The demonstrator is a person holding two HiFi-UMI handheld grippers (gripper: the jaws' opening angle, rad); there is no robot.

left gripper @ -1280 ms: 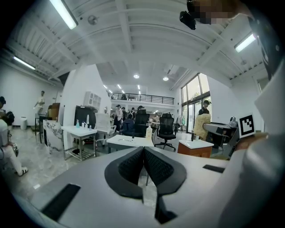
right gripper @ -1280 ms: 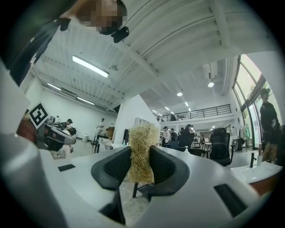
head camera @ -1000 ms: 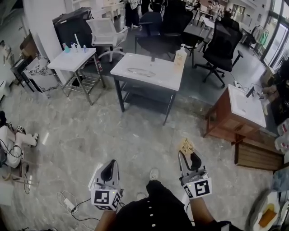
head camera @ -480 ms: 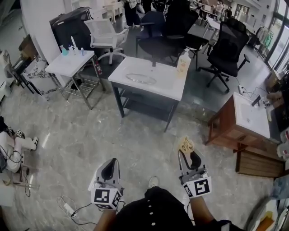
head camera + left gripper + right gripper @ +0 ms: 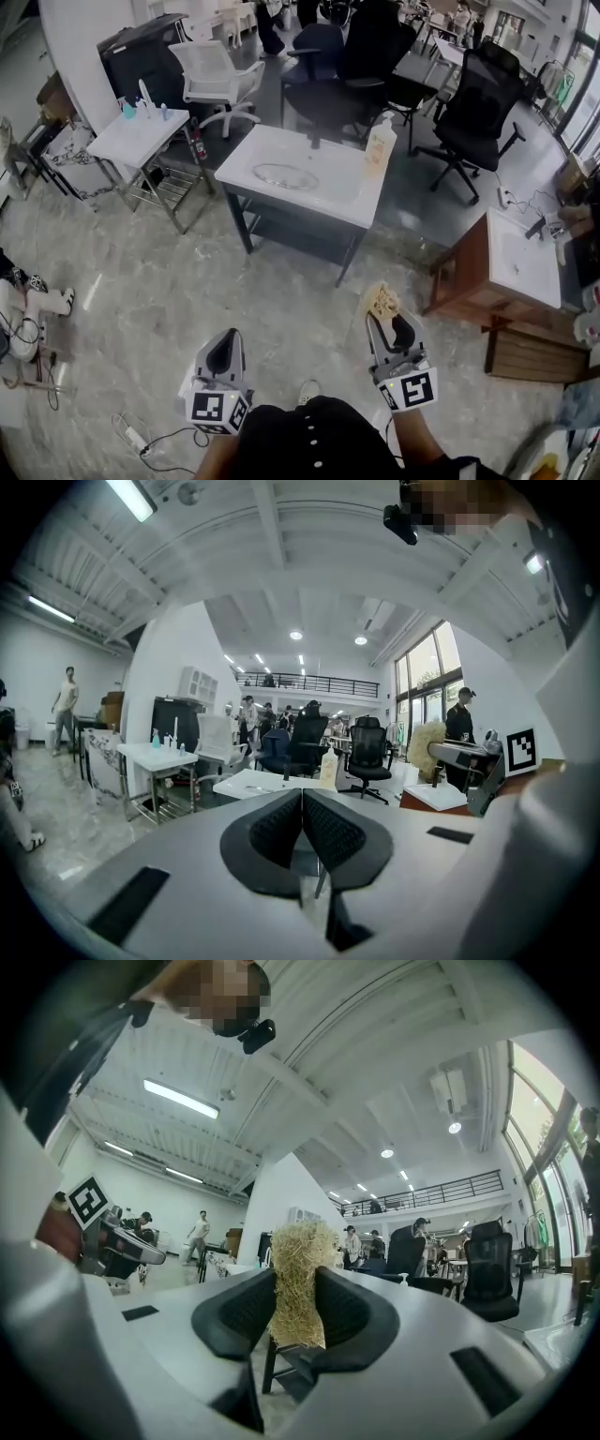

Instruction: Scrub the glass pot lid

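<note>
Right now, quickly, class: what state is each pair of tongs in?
Left tongs: closed, nothing between them.
Right tongs: closed on a straw-coloured scrubber.

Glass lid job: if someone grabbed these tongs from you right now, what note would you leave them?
Left tongs: shut, empty.
Right tongs: shut on a straw-coloured scrubber.
Lid: flat on the white table ahead, left of a bottle, across open floor from the tongs.
Done: scrubber in hand.
Left: walk to the table, steady the lid, scrub it.
</note>
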